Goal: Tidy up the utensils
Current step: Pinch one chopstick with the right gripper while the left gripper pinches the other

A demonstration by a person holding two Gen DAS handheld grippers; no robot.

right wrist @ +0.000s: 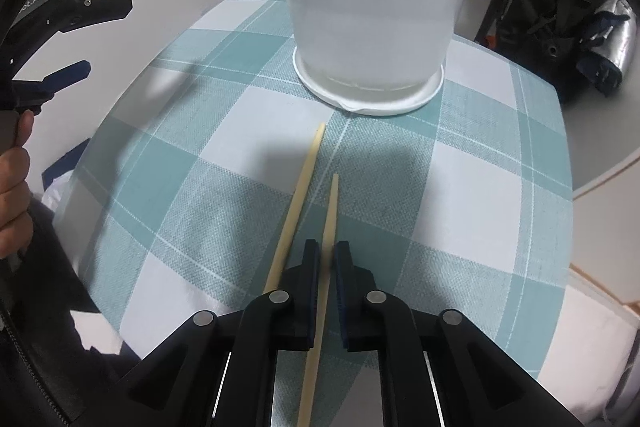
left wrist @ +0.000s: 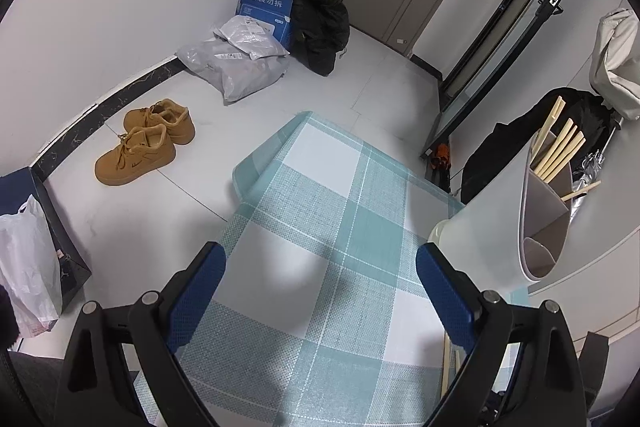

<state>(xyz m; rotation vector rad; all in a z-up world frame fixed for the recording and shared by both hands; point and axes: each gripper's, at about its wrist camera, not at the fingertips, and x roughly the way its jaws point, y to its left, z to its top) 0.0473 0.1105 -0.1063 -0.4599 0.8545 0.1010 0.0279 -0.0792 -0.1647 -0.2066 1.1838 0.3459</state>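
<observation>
My right gripper (right wrist: 327,259) is shut on a pale wooden chopstick (right wrist: 330,211), low over the checked tablecloth. A second chopstick (right wrist: 298,201) lies on the cloth just left of it. The white utensil holder (right wrist: 372,27) stands ahead, its divided top open. In the left wrist view the holder (left wrist: 538,223) sits at the right with several chopsticks (left wrist: 560,151) standing in it. My left gripper (left wrist: 320,279) is open and empty above the cloth; it also shows in the right wrist view (right wrist: 92,35) at the far left.
The teal and white checked tablecloth (left wrist: 320,211) covers a small table. On the floor to the left are tan shoes (left wrist: 144,143), parcels (left wrist: 236,63), a black bag (left wrist: 320,23) and a white plastic bag (left wrist: 28,259). A dark bag (right wrist: 576,7) lies at the right.
</observation>
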